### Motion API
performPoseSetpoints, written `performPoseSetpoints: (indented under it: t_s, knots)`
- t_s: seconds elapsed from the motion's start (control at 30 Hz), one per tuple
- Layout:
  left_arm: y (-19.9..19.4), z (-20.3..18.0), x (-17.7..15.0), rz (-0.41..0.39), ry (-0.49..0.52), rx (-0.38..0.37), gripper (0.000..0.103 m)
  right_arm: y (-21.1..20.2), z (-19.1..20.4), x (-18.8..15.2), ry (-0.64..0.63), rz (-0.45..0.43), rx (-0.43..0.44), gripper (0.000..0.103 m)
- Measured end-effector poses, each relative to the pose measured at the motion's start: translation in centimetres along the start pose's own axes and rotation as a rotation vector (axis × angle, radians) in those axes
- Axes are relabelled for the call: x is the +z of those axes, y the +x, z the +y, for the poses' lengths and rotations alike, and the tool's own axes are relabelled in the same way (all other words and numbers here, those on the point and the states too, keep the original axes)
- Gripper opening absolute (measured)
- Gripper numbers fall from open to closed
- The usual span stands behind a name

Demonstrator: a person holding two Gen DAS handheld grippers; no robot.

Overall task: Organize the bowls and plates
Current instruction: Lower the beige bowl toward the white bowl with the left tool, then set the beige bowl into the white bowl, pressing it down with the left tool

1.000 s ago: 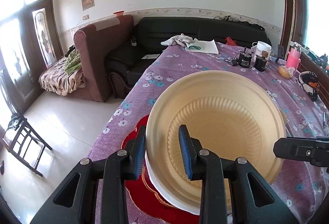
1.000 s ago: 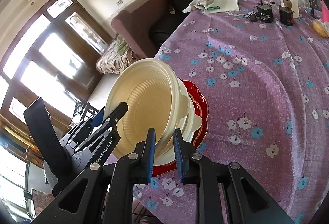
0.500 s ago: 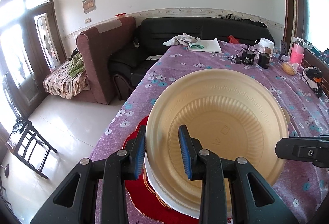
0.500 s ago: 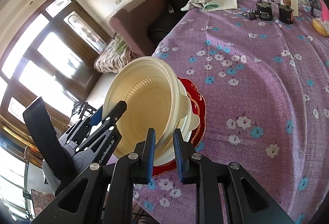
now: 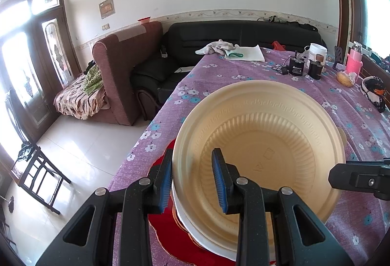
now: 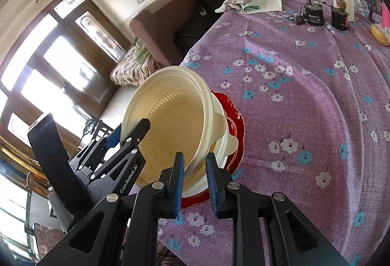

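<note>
Far left: bright glass doors and a brown armchair point(image 5: 126, 71), well apart from the action. Next over, saw the left gripper point(image 5: 192, 168) clamped on the near-left rim of the cream bowl point(image 5: 268, 139), one blue pad outside the wall and the other inside, jaws set fairly narrow. Kept that bowl tipped up on edge, hollow side facing the left camera, over the near-left corner of the purple flowered tablecloth point(image 5: 243, 75).

Underneath, spotted a white bowl point(image 5: 187, 219) with the cream one's low edge down in it, all of that sitting on a red plate point(image 5: 170, 239) right by the table's edge.

Moving right, found the right gripper point(image 6: 195, 175) pinched nearly closed across the cream bowl's lower rim, left pad on the inside, white bowl's rim just beside the outer pad. Couldn't tell about any actual contact with the white one, honestly.

Further right and toward the far end: a crumpled white cloth point(image 5: 217, 47), a couple of small black canisters point(image 5: 296, 67), a white tub point(image 5: 316, 52), and a pink bottle point(image 5: 353, 61) at the far-right edge.
</note>
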State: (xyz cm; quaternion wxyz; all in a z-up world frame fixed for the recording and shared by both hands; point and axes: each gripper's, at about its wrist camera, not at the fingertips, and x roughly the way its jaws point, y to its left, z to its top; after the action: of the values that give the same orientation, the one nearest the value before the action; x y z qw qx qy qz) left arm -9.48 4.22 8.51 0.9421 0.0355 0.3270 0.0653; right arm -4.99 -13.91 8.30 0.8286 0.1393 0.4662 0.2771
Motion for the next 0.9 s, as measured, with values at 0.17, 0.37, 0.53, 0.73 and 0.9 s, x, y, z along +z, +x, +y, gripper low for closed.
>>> performPoseSetpoints:
  t_s: [0.17,0.37,0.53,0.73,0.9]
  knots:
    - [0.0,0.0,0.0,0.0,0.0,0.0,0.029,0.1,0.1,0.2,-0.01,0.0,-0.01,0.022]
    - [0.0,0.0,0.0,-0.001,0.001,-0.001,0.031,0.0,0.4,0.1,-0.021,-0.001,-0.021,0.022]
    - [0.0,0.1,-0.1,-0.006,0.005,-0.001,0.036,-0.3,0.8,-0.1,-0.04,-0.012,-0.028,0.023]
    - [-0.3,0.2,0.0,-0.016,0.008,0.005,0.043,-0.5,1.1,-0.2,-0.05,-0.016,-0.025,0.026]
    - [-0.7,0.0,0.1,-0.023,0.011,0.009,0.05,-1.0,1.2,-0.3,-0.051,-0.024,-0.018,0.026]
